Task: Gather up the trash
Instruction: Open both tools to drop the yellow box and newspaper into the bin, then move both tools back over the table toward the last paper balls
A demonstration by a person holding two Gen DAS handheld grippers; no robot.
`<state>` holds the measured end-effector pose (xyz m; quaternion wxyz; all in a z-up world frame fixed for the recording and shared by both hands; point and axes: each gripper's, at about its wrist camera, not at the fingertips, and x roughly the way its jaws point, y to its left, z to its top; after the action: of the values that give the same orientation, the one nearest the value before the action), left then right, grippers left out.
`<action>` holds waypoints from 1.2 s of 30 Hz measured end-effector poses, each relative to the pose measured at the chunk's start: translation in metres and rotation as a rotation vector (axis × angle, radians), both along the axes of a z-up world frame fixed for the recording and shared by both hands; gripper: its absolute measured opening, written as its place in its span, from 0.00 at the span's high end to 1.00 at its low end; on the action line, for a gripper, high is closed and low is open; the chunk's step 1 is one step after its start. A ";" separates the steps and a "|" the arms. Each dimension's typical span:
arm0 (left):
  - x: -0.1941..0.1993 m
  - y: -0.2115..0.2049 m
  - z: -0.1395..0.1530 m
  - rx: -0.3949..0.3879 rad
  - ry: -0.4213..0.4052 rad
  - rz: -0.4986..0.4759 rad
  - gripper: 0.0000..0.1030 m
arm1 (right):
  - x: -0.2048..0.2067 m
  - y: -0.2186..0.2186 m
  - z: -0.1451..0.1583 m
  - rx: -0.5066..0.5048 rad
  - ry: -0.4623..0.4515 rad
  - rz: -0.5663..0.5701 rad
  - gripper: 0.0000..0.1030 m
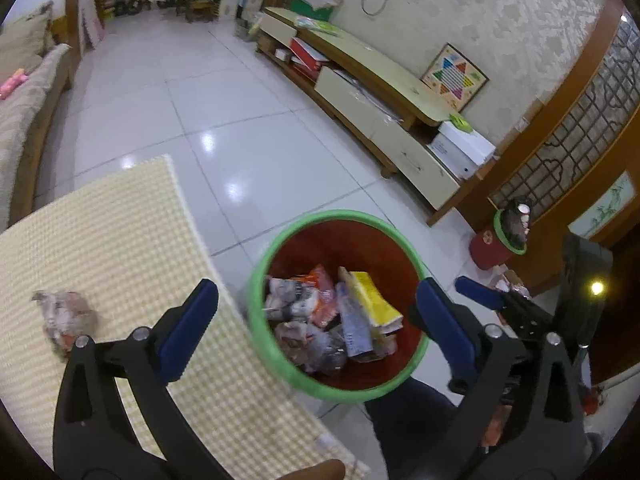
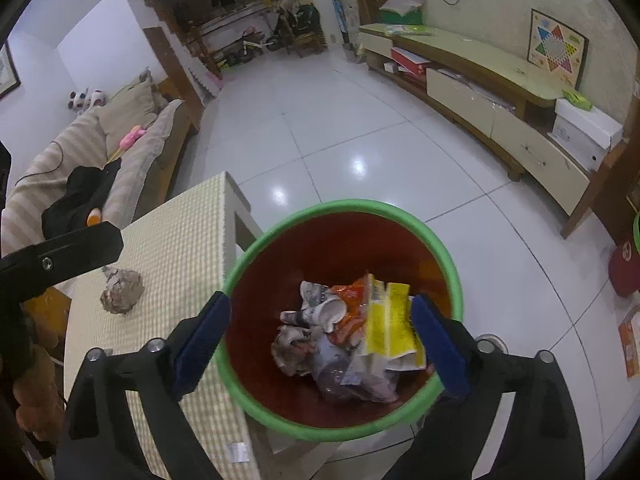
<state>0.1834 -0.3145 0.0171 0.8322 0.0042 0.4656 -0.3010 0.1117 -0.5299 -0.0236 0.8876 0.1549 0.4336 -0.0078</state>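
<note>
A red waste bin with a green rim (image 1: 280,240) (image 2: 344,205) stands on the floor against the table's edge. It holds several wrappers, among them a yellow one (image 1: 372,300) (image 2: 394,320), and crumpled paper. My left gripper (image 1: 320,330) hangs open over the bin with nothing between its blue pads. My right gripper (image 2: 322,340) is open above the same bin, also empty. One of its blue fingers (image 1: 478,292) shows at the right of the left wrist view. A crumpled paper ball (image 1: 64,316) (image 2: 122,290) lies on the table to the left of both grippers.
The low table (image 1: 120,232) (image 2: 180,240) has a yellow checked cover. A second, stuffed red bin (image 1: 498,240) stands by the wooden screen. A long TV cabinet (image 1: 380,84) lines the far wall and a sofa (image 2: 120,152) the left. White tiled floor lies between.
</note>
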 end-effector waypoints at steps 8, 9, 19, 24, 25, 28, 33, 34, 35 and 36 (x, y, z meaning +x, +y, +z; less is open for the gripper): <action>-0.015 0.077 0.022 0.022 -0.050 0.107 0.05 | -0.002 0.049 0.020 -0.021 -0.029 0.071 0.11; -0.017 0.087 0.023 0.024 -0.052 0.121 0.05 | -0.003 0.055 0.022 -0.024 -0.031 0.082 0.11; -0.047 0.188 0.017 0.052 -0.031 0.269 0.05 | 0.002 0.140 0.036 -0.052 -0.049 0.220 0.10; -0.061 0.228 0.005 0.055 -0.005 0.339 0.05 | 0.006 0.176 0.040 -0.071 -0.055 0.286 0.09; -0.064 0.235 0.002 0.060 -0.001 0.350 0.05 | 0.008 0.185 0.040 -0.077 -0.056 0.301 0.09; -0.072 0.250 -0.005 0.067 0.013 0.367 0.05 | 0.009 0.201 0.040 -0.078 -0.055 0.327 0.09; -0.080 0.260 -0.022 0.082 0.043 0.367 0.05 | 0.014 0.228 0.036 -0.090 -0.046 0.376 0.09; -0.081 0.261 -0.025 0.083 0.050 0.365 0.05 | 0.014 0.232 0.035 -0.095 -0.045 0.383 0.09; -0.083 0.263 -0.029 0.080 0.060 0.364 0.05 | 0.016 0.236 0.033 -0.100 -0.043 0.390 0.09; -0.084 0.264 -0.033 0.080 0.067 0.364 0.05 | 0.016 0.238 0.032 -0.101 -0.041 0.396 0.09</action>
<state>0.0991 -0.0508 -0.0159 0.8561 -0.0573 0.4979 -0.1266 0.1280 -0.2919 0.0089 0.8872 0.0220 0.4365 0.1481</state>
